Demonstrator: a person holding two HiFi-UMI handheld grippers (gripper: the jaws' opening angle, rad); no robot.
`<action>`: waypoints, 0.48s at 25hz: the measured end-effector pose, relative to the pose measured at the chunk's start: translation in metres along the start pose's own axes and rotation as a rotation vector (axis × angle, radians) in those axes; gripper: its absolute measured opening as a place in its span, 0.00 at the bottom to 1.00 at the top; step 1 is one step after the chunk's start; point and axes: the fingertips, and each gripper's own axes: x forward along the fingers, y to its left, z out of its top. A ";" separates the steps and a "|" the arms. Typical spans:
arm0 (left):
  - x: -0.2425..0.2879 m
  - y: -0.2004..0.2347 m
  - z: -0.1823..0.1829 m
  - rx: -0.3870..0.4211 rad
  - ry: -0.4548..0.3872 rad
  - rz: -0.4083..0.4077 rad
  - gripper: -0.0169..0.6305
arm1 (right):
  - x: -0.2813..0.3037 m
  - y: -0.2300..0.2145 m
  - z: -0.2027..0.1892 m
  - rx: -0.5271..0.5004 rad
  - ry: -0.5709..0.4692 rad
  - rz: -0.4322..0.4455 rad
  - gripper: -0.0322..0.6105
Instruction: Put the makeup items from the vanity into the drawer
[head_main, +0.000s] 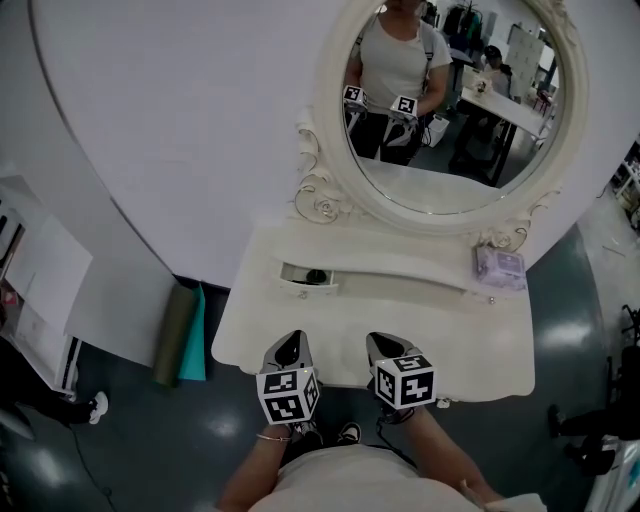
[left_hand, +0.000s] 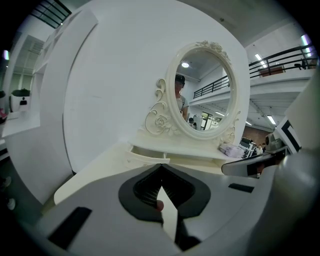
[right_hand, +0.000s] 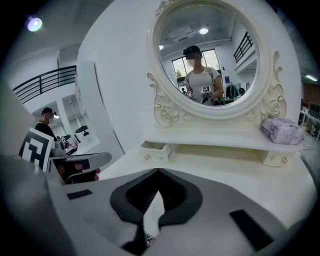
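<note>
A purple makeup pouch (head_main: 498, 267) lies on the raised shelf of the cream vanity (head_main: 470, 345), at the right below the mirror; it shows too in the left gripper view (left_hand: 231, 149) and the right gripper view (right_hand: 282, 131). A small drawer (head_main: 308, 275) at the shelf's left end stands pulled out (left_hand: 145, 154) (right_hand: 154, 150). My left gripper (head_main: 291, 340) (left_hand: 161, 166) hovers over the vanity's near edge, shut, nothing between its jaws. Beside it, my right gripper (head_main: 383, 340) (right_hand: 159, 170) is shut and holds nothing. Both are well short of pouch and drawer.
An oval mirror (head_main: 455, 100) in an ornate cream frame stands at the back and reflects the person with both grippers. A white curved wall (head_main: 180, 130) lies behind. A rolled green mat (head_main: 180, 335) leans by the vanity's left side on the dark floor.
</note>
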 end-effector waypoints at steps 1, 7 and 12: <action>0.001 0.000 -0.001 -0.001 0.003 -0.001 0.04 | 0.000 -0.001 -0.002 0.001 0.005 -0.003 0.07; 0.005 0.004 0.001 0.008 0.013 -0.008 0.04 | 0.001 -0.004 -0.002 0.009 0.009 -0.017 0.07; 0.008 0.008 0.003 0.014 0.012 -0.008 0.04 | 0.004 -0.003 -0.001 0.017 0.007 -0.022 0.07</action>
